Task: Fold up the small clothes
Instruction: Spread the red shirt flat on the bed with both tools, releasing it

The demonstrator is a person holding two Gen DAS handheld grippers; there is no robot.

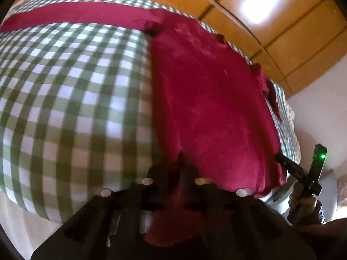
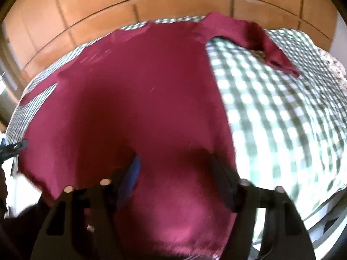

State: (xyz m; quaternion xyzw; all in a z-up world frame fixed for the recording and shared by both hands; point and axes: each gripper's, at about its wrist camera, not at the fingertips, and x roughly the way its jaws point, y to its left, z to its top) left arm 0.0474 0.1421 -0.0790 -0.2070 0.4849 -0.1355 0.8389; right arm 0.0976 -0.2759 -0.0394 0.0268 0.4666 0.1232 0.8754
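You are pinching the near hem of the shirt (image 1: 208, 99) with the left gripper (image 1: 184, 169), closed on cloth; the right gripper (image 2: 175, 173) is standing apart over it. Soft, light fabric is lying across the bed (image 1: 65, 99); grip hem corners.

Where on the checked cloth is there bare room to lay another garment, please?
One bare checked patch lies left of the maroon shirt, below its outstretched sleeve. Another lies right of the shirt, below the other sleeve. The middle is covered.
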